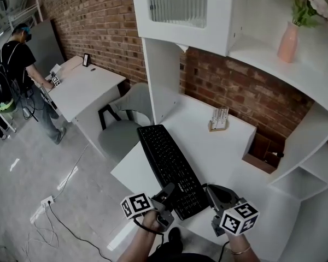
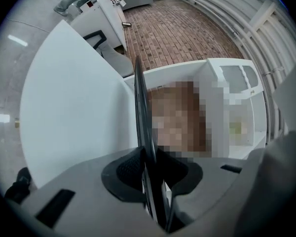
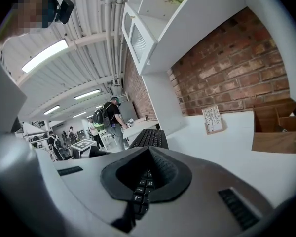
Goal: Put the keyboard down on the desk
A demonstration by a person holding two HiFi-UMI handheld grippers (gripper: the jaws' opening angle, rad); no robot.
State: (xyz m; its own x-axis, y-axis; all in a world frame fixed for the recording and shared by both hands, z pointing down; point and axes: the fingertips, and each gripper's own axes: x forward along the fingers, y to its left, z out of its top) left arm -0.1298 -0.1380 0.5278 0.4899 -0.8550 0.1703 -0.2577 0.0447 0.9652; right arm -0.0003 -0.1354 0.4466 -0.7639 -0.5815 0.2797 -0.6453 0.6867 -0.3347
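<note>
A black keyboard (image 1: 167,162) stretches over the left part of the white desk (image 1: 224,146), its near end past the desk's front edge. I cannot tell whether it rests on the desk. My left gripper (image 1: 169,196) is shut on the near left corner. My right gripper (image 1: 209,194) is shut on the near right corner. The left gripper view shows the keyboard (image 2: 142,112) edge-on, pinched between the jaws of the left gripper (image 2: 153,181). In the right gripper view, rows of keys run through the right gripper (image 3: 143,181) and the keyboard (image 3: 150,138) extends beyond.
A small card stand (image 1: 219,119) sits at the desk's back, with a wooden box (image 1: 265,152) to its right. A white cabinet (image 1: 180,10) and a shelf with a pink vase (image 1: 288,41) hang above. A grey chair (image 1: 126,124) stands to the left. A person (image 1: 19,64) works at another desk.
</note>
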